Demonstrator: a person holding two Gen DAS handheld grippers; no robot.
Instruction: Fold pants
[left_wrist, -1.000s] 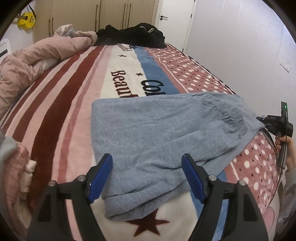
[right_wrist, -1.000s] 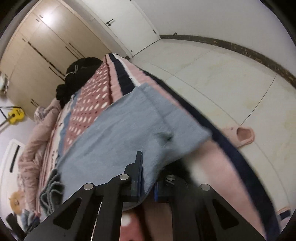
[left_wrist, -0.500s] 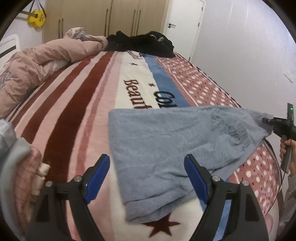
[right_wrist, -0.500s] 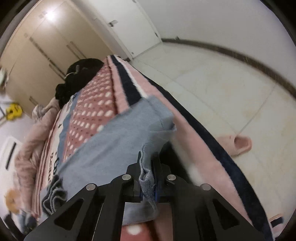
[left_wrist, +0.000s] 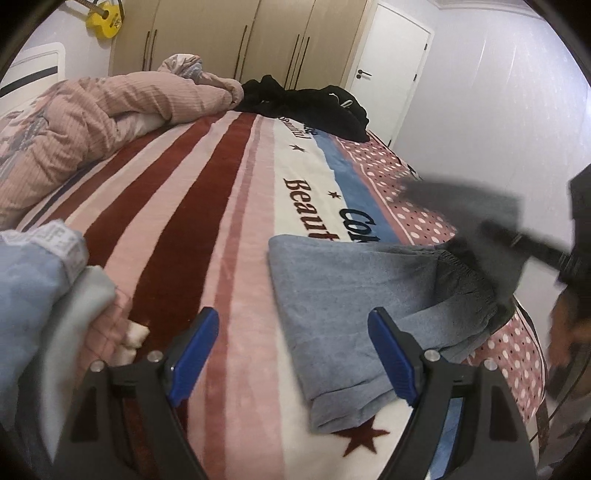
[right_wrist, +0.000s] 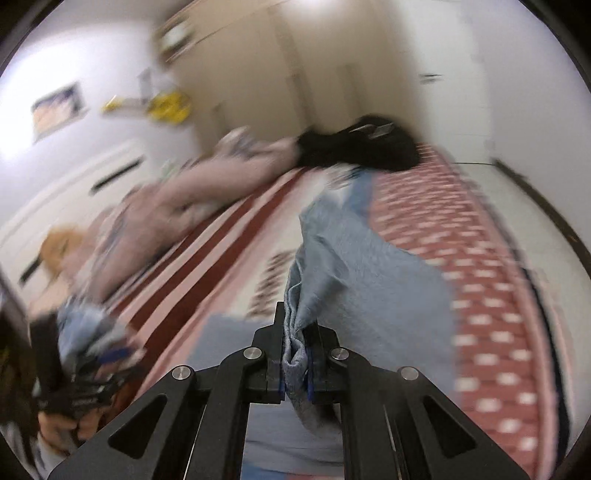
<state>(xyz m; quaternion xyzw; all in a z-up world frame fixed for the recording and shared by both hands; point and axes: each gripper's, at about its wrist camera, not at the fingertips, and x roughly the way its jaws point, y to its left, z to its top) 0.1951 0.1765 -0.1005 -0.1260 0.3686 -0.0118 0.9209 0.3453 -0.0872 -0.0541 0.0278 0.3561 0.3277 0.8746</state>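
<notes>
The grey-blue pants (left_wrist: 343, 295) lie on the striped bed blanket (left_wrist: 192, 206), right of centre in the left wrist view. My left gripper (left_wrist: 291, 354) is open and empty, hovering over the near edge of the bed beside the pants' left edge. My right gripper (right_wrist: 295, 354) is shut on the waistband end of the pants (right_wrist: 354, 280) and holds it lifted above the bed. In the left wrist view that lifted end (left_wrist: 472, 210) shows blurred at the right, with the right gripper (left_wrist: 524, 240) behind it.
A pink quilt (left_wrist: 92, 110) is bunched at the far left of the bed. Black clothes (left_wrist: 306, 103) lie at the far end. A stack of folded clothes (left_wrist: 40, 295) sits at the near left. Wardrobes and a white door stand behind the bed.
My right gripper has lifted the waistband end off the bed's right edge and swung it up and over toward the left. My left gripper has shifted left, still open.
</notes>
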